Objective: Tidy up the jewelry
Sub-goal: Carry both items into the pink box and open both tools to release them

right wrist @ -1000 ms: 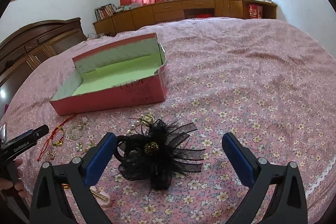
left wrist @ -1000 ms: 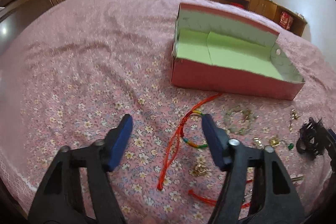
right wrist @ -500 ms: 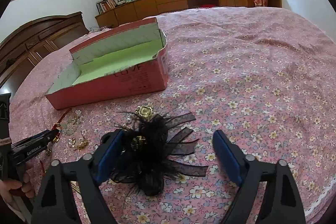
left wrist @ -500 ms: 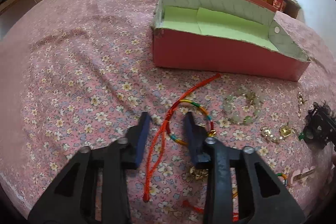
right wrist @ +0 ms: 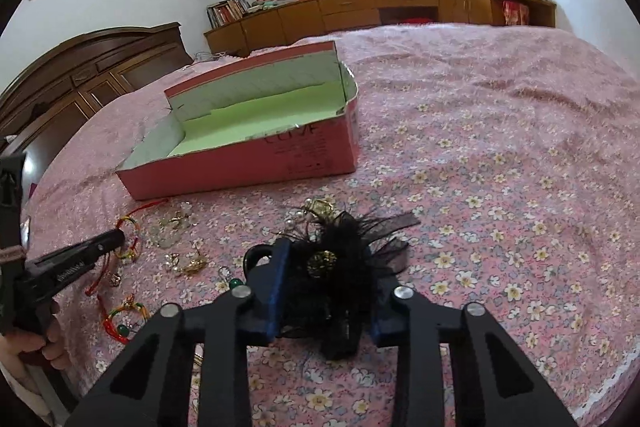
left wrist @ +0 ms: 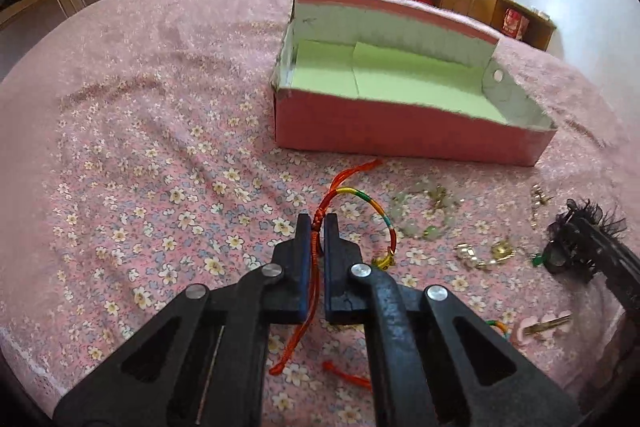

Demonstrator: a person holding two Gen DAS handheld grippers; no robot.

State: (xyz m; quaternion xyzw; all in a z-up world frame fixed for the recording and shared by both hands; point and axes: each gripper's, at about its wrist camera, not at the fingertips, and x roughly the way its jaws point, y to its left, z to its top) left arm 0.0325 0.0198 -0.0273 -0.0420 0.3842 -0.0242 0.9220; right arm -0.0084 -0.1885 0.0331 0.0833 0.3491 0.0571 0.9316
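On the flowered pink bedspread [left wrist: 152,131], nearest the left camera, the left gripper [left wrist: 318,227] is clamped on a red cord bracelet [left wrist: 362,197], the knotted cord pinched between its blue pads, with a rainbow-braided loop curving out to the right and loose red tails trailing back under the tongs. Nearest the right camera, the right gripper [right wrist: 326,267] is closed around a black feather hair clip [right wrist: 344,251], a wispy bunch of mesh and feathers with a gold button centre; whether it is lifted off the cloth is hard to judge. Just beyond lie a pale green bead bracelet [left wrist: 424,213] and small gold earrings [right wrist: 190,263], loose on the fabric. Farther off stands a pink cardboard box [right wrist: 240,167], open-topped, rectangular, lined with light green paper, well apart from both tongs.
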